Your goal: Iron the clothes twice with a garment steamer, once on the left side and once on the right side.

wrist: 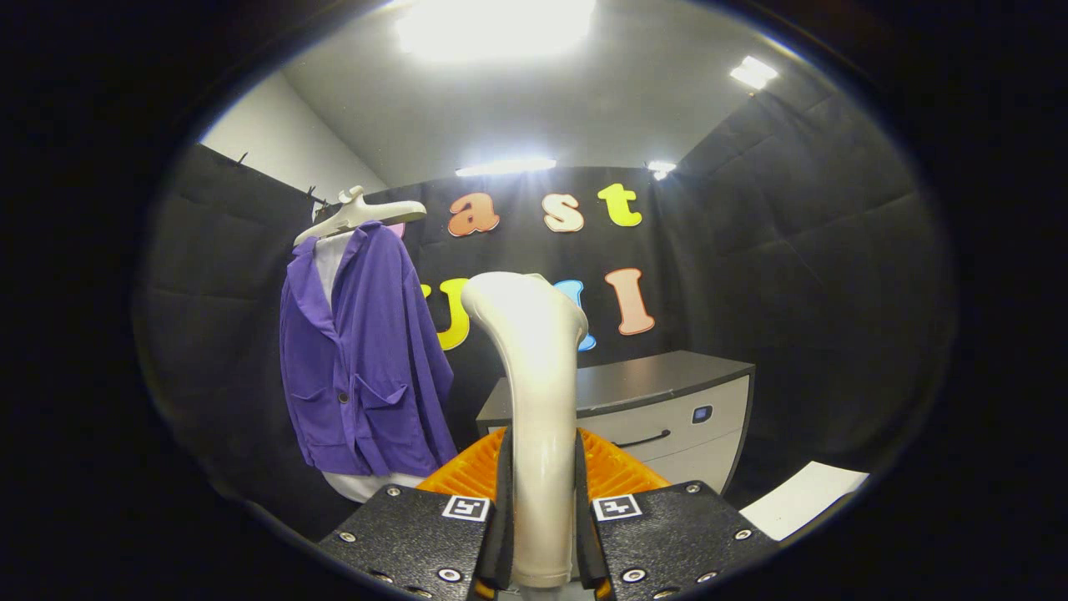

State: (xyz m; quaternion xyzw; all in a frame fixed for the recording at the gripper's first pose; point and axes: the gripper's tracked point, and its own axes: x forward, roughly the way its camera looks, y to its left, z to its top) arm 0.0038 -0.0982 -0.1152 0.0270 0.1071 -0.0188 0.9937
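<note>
A cream-white garment steamer [534, 367] stands upright between my fingers, its handle gripped by both pads and its curved head rising ahead of them. My gripper [541, 501] is shut on that handle. Beyond and to the left of the fingers hangs a purple jacket [363, 359] over a white shirt, on a white hanger [359, 213] against the booth's black wall. The steamer head is apart from the jacket, to its right, with a gap between them.
A low cabinet [667, 409] with a dark top and a pale drawer front stands to the right, behind the steamer. A white sheet [805, 497] lies on the floor further right. Ceiling lights glare overhead.
</note>
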